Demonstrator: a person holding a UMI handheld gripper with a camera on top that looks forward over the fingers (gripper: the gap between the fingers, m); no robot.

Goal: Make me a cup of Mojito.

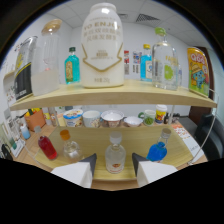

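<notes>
The claw (pixel 113 167) stood open, its fingers either side of a clear bottle (pixel 115 155) on the table (pixel 165 157). This looked like the step of fetching an ingredient; next it needed to close on the bottle.

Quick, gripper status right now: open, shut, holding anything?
Gripper: open, holding nothing; the clear bottle stands on the lower shelf just ahead, between the fingers, untouched.

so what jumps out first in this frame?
The big white jar at the middle of the upper shelf dominates. Below, a clear bottle stands just ahead of the open gripper, in line with the gap between its fingers, flanked by a red bottle and a blue bottle.
</notes>
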